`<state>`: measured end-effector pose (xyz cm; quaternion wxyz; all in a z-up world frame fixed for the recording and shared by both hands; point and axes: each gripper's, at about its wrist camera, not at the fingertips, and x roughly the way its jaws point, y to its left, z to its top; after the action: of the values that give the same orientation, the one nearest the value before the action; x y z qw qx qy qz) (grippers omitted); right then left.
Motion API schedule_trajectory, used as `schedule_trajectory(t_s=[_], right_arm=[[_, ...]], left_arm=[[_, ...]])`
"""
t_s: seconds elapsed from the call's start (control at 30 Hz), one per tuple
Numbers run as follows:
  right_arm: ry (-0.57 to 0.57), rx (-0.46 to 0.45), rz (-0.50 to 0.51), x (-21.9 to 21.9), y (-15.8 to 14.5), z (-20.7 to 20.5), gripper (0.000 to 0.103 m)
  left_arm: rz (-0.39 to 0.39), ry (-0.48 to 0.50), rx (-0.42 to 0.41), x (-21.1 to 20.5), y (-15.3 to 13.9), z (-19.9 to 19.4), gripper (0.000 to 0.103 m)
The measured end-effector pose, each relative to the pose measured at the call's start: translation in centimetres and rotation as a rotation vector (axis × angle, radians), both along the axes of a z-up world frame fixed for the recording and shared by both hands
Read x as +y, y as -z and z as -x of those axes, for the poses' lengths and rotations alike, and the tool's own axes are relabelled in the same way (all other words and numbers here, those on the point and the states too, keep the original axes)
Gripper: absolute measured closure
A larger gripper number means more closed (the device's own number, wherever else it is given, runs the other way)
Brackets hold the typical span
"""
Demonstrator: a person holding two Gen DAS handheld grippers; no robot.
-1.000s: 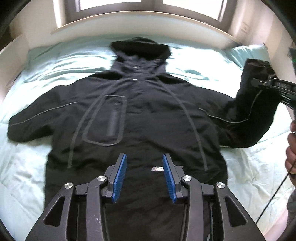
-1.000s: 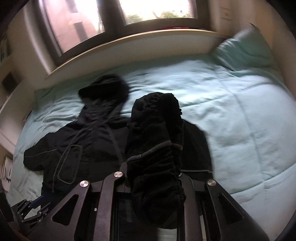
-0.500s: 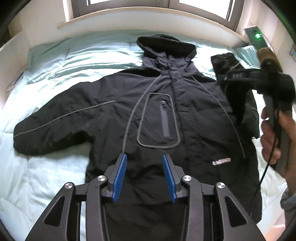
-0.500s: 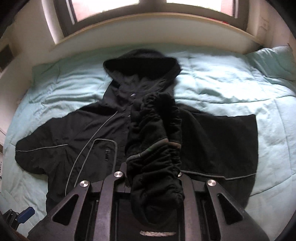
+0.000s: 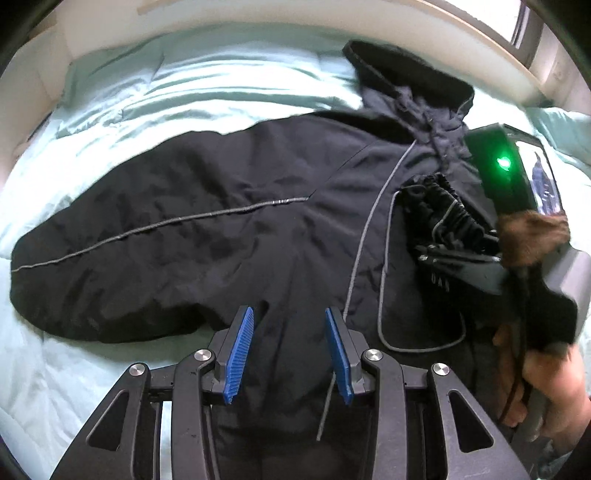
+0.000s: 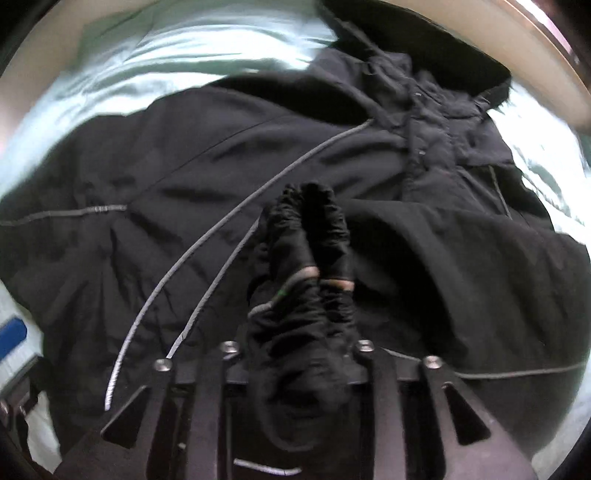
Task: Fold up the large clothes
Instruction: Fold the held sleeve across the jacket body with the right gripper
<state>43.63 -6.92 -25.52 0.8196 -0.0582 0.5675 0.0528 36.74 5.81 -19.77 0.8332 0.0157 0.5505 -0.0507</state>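
Observation:
A black hooded jacket [image 5: 258, 236] lies face up on the bed, its hood [image 5: 406, 77] toward the window. One sleeve [image 5: 110, 251] stretches out flat to the left. The other sleeve is folded over the chest, and its bunched cuff [image 6: 310, 229] sits between the fingers of my right gripper [image 6: 299, 295], whose jaws are opening; the fabric hides the fingertips. In the left wrist view the right gripper [image 5: 454, 247] hovers over the chest with the cuff [image 5: 439, 206]. My left gripper [image 5: 288, 314] stands open and empty just above the jacket's side, below the flat sleeve.
A pale teal duvet [image 5: 221, 85] covers the bed, with a pillow [image 5: 561, 122] at the far right. A light wall ledge [image 5: 258, 14] runs behind the bed. A person's hand [image 5: 546, 384] holds the right gripper's handle. The left gripper's blue pad [image 6: 11, 339] shows at the edge.
The right gripper carried the sleeve across and down onto the chest, and its jaws have widened. The left gripper moved left and lower, from the hem toward the flat sleeve's underarm.

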Motion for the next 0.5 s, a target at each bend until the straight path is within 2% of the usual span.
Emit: schedule_trajectory(t_s=[0.07, 0.2, 0.27, 0.33, 0.4, 0.5], right_arm=[[-0.038, 0.011, -0.014, 0.3, -0.5, 0.5, 0.050], [-0.068, 0.020, -0.184, -2.3, -4.1, 3.6, 0.050], [-0.041, -0.011, -0.241, -5.1, -6.2, 5.8, 0.044], [0.013, -0.044, -0.255, -8.4, -7.7, 7.9, 0.038], [0.072, -0.068, -0.274, -12.0, -8.7, 9.5, 0.038], [0.190, -0.097, -0.181, -17.0, -8.9, 10.8, 0.038]], left_arm=[[0.022, 0.005, 0.018, -0.1, 0.5, -0.3, 0.062], [0.106, 0.024, 0.022, -0.2, -0.1, -0.9, 0.062], [0.183, 0.051, 0.020, -0.6, -0.8, -1.3, 0.062], [0.223, 0.092, 0.015, -1.6, -1.3, -1.7, 0.062], [0.235, 0.147, 0.007, -3.3, -1.6, -2.0, 0.062], [0.313, 0.221, 0.047, -5.6, -0.9, -3.0, 0.061]])
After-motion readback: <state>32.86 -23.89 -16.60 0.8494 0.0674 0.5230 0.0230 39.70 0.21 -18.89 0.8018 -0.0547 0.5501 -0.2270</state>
